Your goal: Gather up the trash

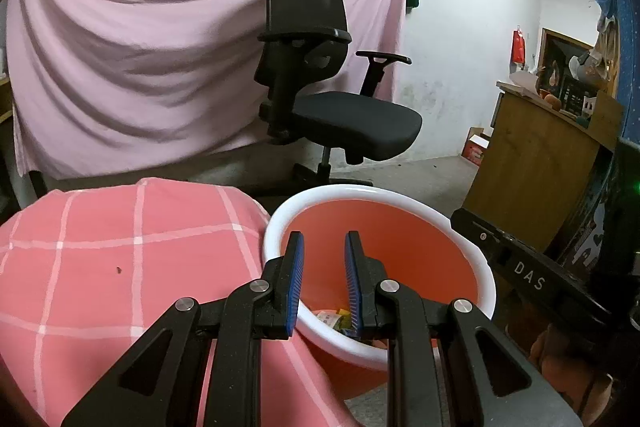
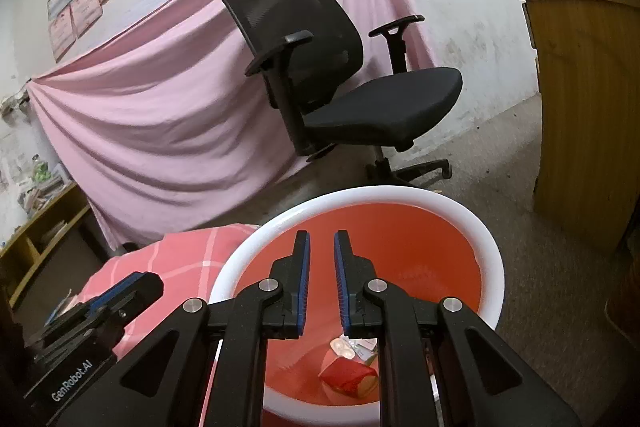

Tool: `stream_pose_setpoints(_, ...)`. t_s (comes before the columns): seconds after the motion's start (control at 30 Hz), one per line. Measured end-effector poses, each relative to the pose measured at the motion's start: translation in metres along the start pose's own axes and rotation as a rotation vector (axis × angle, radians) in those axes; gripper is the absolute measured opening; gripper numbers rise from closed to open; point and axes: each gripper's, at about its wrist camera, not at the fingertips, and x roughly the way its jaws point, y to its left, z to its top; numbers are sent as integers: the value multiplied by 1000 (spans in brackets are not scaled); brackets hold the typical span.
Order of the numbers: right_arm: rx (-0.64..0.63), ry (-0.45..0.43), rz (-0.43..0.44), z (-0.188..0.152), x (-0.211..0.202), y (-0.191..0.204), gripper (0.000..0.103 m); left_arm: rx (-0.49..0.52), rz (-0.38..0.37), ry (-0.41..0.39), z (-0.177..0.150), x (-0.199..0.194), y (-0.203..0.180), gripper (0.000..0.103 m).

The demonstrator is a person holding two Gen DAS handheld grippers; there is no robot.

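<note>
Checked pink cloth [image 1: 120,267]: covers the counter, left of the bin. My left claw [image 1: 323,247]: over the rim, nearly shut, empty. Red bin [image 2: 486,247]: white-rimmed, beside the counter to catch drops; wrappers [image 2: 348,367] at its bottom. My right claw [image 2: 321,247]: above the bin, almost closed, empty.

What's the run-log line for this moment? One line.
left hand-held gripper: open, empty | right hand-held gripper: shut, empty | bin: trash inside
</note>
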Motion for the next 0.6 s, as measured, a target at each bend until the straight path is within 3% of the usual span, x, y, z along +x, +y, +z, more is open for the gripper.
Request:
stream_pose_setpoints(0.07, -5, -4, 1, -1, -1, 2, 14, 2, 6, -3, 0, -3, 1, 17)
stream_pose_setpoints(0.17, -16, -14, 9, -1, -4, 5, 29, 4, 18, -12, 0, -10, 3, 17)
stream_pose_setpoints(0.37, -52, -44, 10, -3, -10, 15, 29, 9, 48, -27, 0, -27, 9, 18)
stream_pose_setpoints(0.43, -61, -55, 10, -4, -13, 18, 31, 3, 59, -37, -2, -35, 13, 29)
stream_pose_setpoints(0.5, -67, -72, 12, -5, -16, 20, 44, -10, 65, -53, -3, -43, 17, 36)
stream_pose_setpoints(0.6, -76, -113, 14, -6, -25, 24, 59, -19, 98, -63, -4, -55, 22, 37)
